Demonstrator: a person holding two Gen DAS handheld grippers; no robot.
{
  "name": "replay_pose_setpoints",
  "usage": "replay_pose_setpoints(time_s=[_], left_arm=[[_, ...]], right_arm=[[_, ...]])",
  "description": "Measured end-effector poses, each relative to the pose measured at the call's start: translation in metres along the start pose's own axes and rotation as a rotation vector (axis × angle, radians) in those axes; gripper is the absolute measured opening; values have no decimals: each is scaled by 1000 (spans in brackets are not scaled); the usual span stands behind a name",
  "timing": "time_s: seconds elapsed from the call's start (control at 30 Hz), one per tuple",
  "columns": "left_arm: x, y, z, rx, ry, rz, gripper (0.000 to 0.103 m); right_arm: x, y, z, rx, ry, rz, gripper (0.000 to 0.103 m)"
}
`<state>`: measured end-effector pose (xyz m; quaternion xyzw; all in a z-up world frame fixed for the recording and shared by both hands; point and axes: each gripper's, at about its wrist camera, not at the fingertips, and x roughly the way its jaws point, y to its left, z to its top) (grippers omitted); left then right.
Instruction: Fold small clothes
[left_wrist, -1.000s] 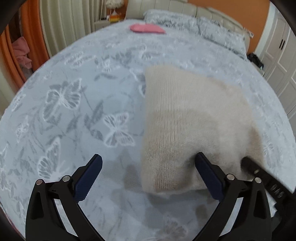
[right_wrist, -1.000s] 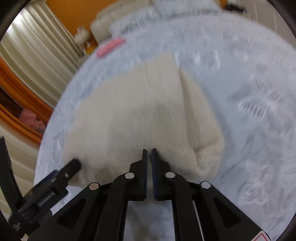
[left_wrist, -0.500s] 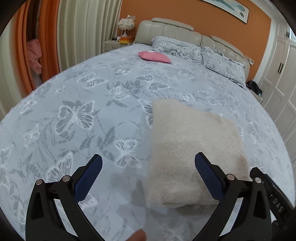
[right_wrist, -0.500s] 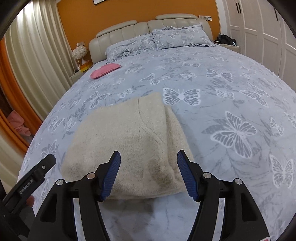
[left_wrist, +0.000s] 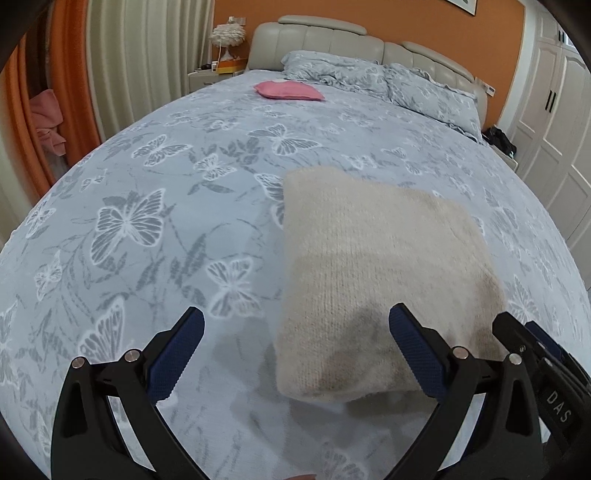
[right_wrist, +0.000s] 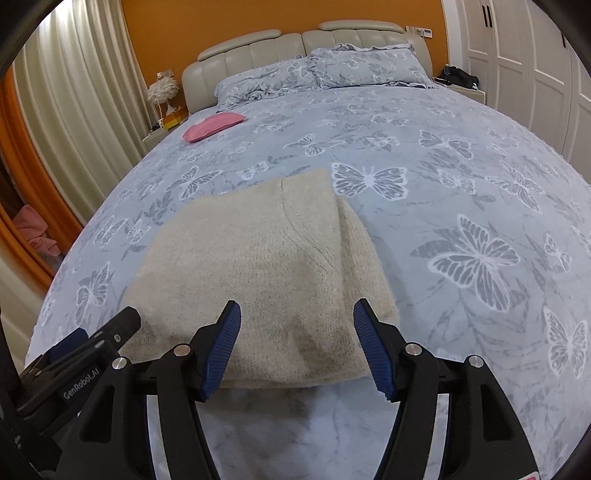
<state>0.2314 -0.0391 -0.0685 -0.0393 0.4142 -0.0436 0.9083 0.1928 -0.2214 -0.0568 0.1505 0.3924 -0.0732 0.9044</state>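
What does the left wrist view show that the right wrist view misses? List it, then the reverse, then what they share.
Only the left wrist view: the left hand-held gripper wide open, holding nothing.

Only the right wrist view: the right hand-held gripper, jaws just opened and empty, and the seam on the knit.

Both: the folded beige knit, the pink item, the butterfly bedspread, pillows, headboard.

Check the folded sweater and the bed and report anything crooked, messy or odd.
Nothing much stands out. The beige sweater lies folded flat on the bedspread, one layer peeking out along its right side. The pink item lies near the pillows.
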Motion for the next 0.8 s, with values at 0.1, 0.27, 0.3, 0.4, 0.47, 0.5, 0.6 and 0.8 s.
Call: replay_pose_setpoints(time_s=[0.1, 0.27, 0.3, 0.4, 0.47, 0.5, 0.6, 0.8], left_arm=[[-1, -5, -4, 25, -9, 37, 98], [0, -14, -10, 71, -1, 91, 98], [1, -14, -11, 66, 5, 89, 98], [3, -15, -13, 62, 17, 88, 98], [4, -16, -14, 65, 23, 87, 98], [4, -16, -14, 65, 24, 90, 98], [6, -16, -12, 67, 34, 103, 98], [9, -14, -12, 43, 53, 93, 98]], right_arm=[[2, 0, -1, 1, 8, -3, 63], [5, 2, -3, -3, 22, -4, 63], [5, 2, -4, -5, 23, -5, 63], [7, 3, -5, -9, 33, -9, 63], [7, 4, -6, -12, 35, -12, 63], [7, 4, -6, -11, 35, -13, 63], [8, 4, -7, -7, 35, -12, 63], [8, 4, -7, -9, 35, -13, 63]])
